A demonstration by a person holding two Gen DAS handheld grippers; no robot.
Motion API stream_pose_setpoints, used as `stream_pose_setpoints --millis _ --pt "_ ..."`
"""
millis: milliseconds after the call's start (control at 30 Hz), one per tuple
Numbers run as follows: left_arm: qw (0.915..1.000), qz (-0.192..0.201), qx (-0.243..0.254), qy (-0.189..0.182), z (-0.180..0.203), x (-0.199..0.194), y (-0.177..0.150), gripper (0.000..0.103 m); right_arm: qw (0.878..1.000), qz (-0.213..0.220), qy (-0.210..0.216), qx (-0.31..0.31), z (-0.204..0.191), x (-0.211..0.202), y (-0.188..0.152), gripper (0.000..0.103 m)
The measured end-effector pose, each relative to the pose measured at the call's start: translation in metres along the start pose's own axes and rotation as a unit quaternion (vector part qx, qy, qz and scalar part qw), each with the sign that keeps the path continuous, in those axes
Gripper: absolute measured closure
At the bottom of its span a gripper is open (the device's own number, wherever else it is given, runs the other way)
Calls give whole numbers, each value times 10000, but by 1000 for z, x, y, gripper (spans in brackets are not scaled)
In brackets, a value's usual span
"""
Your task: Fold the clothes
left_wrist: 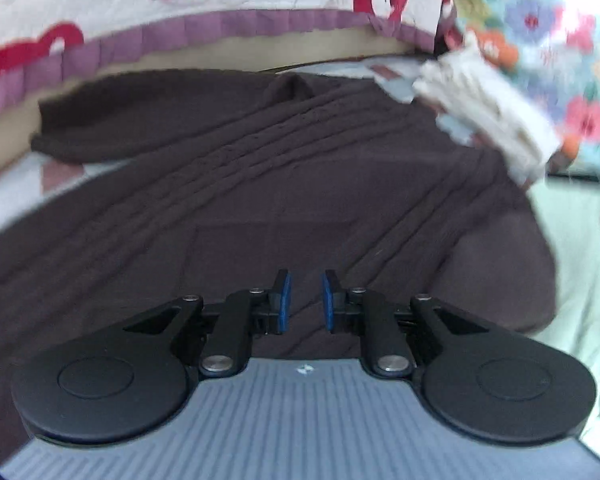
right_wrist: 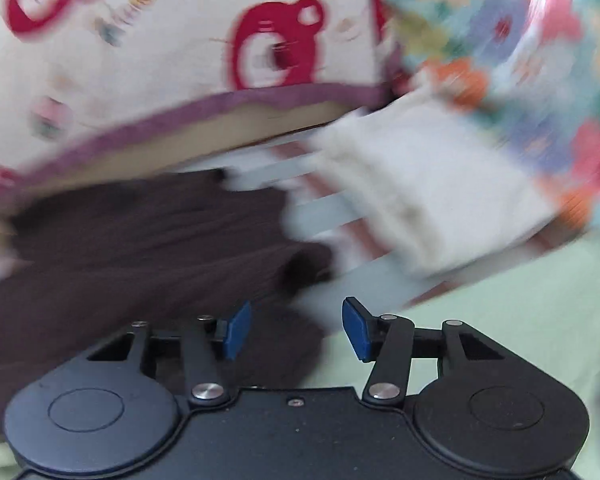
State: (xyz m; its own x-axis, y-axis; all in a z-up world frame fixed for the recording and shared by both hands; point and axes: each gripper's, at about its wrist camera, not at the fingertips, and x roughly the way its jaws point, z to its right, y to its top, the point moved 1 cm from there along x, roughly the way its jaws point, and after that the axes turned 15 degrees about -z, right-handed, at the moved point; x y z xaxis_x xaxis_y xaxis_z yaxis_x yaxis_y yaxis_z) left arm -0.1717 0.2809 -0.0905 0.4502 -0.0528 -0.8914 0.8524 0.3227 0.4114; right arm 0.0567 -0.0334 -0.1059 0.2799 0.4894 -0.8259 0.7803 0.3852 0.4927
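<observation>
A dark brown garment [left_wrist: 259,168] lies spread flat on the bed, creased in long diagonal lines, with one part folded over at the far left. My left gripper [left_wrist: 306,280] hovers over its near half, its blue pads a narrow gap apart with nothing between them. In the blurred right wrist view, my right gripper [right_wrist: 297,312] stands open and empty above the brown garment's right edge [right_wrist: 139,240]. A folded cream-white cloth [left_wrist: 488,120] lies at the far right, beyond the garment [right_wrist: 420,192].
A cream quilt with red bears and a purple border [left_wrist: 179,0] rises along the far side. A floral cover [left_wrist: 540,40] stands at the right. Pale green sheet [left_wrist: 572,240] lies right of the garment, and striped bedding [right_wrist: 320,208] shows behind it.
</observation>
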Motion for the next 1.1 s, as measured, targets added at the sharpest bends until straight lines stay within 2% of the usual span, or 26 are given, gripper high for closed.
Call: stream_pose_setpoints --millis 33,100,167,233,267,333,400,433,500,533,567,633,667,733,767,833,900,1000,1100 --pt "10000 0 -10 -45 1 1 0 87 9988 -207 442 -60 2 -3 -7 47" --pt "9998 -76 12 -173 4 5 -2 87 9924 -663 956 -407 -4 -5 -23 45" --pt "9995 -149 71 -278 7 8 -5 87 9852 -984 1020 -965 -18 -4 -41 40" --pt "9993 -204 211 -232 11 11 -6 82 9776 -1121 786 -1595 -38 0 -59 37" --pt "9991 -262 338 37 14 14 -7 76 9731 -1180 534 -1907 -50 3 -66 37" --pt "9952 -394 607 659 21 23 -11 73 9606 -1276 -401 -2437 -75 17 -77 37" --pt "9943 -485 625 715 17 30 -14 73 9439 -1230 -993 -2899 -95 32 -85 37" --pt "9954 -513 511 621 13 33 -14 73 9394 -1174 -1091 -3030 -102 38 -88 37" --pt "9973 -524 272 448 2 36 -13 73 9444 -1142 -982 -2924 -107 44 -86 38" --pt "9977 -465 195 451 -1 35 -12 73 9504 -1134 -836 -2774 -107 44 -84 44" --pt "9982 -380 143 445 -3 32 -10 73 9556 -1147 -668 -2632 -106 42 -81 57" --pt "9995 -178 20 251 -7 26 -7 73 9585 -1234 -503 -2521 -108 34 -77 80" --pt "9999 -81 -52 101 -9 22 -6 73 9583 -1322 -520 -2481 -110 30 -74 84" --pt "9993 21 -166 -328 -12 14 -7 73 9611 -1362 -555 -2337 -118 17 -70 84" --pt "9984 31 -175 -533 -12 12 -7 73 9652 -1357 -358 -2207 -121 10 -65 84" --pt "9955 36 -169 -930 -12 8 -7 73 9748 -1418 440 -1664 -118 -6 -54 84" --pt "9916 -11 -156 -1284 -13 6 -8 73 9734 -1559 1368 -973 -111 -15 -42 84" --pt "9857 -31 -328 -1651 -15 4 -11 65 9514 -1918 2402 -195 -106 -11 -33 84" --pt "9855 60 -357 -1657 -13 1 -12 63 9104 -2421 3316 511 -114 3 -41 84"
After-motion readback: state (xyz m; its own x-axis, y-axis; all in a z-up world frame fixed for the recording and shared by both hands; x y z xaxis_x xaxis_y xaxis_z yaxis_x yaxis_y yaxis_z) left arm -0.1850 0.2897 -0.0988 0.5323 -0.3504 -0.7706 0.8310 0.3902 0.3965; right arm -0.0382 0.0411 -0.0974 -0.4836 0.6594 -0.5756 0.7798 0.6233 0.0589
